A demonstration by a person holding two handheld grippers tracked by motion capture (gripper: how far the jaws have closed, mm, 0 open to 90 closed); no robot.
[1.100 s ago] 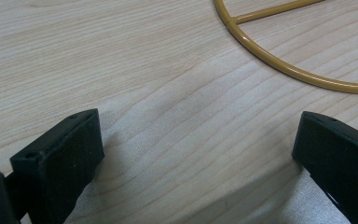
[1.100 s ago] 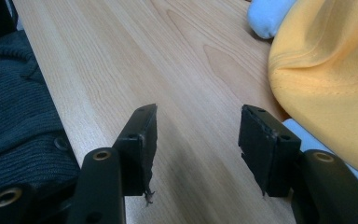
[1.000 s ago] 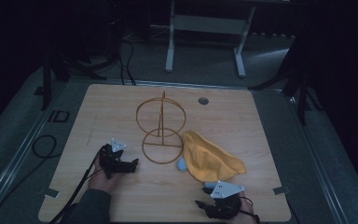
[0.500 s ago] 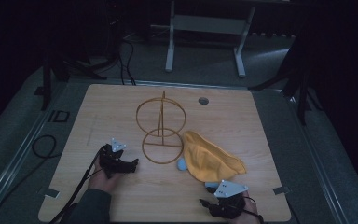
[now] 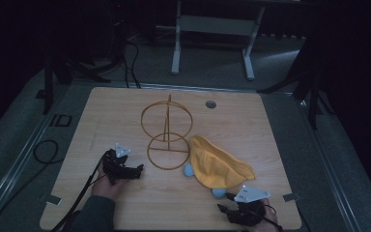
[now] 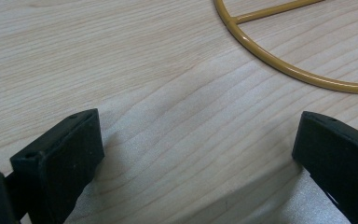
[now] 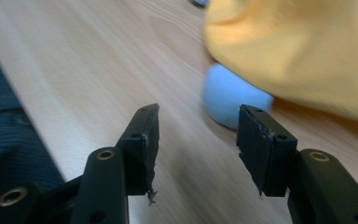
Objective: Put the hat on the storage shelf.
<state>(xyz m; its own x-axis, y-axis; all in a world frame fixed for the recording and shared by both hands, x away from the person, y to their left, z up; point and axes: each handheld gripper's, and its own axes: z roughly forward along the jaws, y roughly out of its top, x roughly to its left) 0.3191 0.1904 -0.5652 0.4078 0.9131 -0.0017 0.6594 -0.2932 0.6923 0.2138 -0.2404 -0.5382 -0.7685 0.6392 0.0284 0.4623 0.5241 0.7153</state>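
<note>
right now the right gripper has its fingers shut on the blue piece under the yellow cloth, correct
Not quite: the right gripper is open, its fingers apart with bare table between them. The blue piece does lie under the edge of the yellow cloth, but just ahead of the fingers, ungripped. The right gripper view shows it.

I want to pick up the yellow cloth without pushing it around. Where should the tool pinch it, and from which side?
Probably its near edge, coming in low from the person's side. The yellow cloth lies slumped on the table, and that edge lifts over a blue ball, leaving a fold to pinch. The right tool is open, aimed that way, with nothing between its jaws.
</note>
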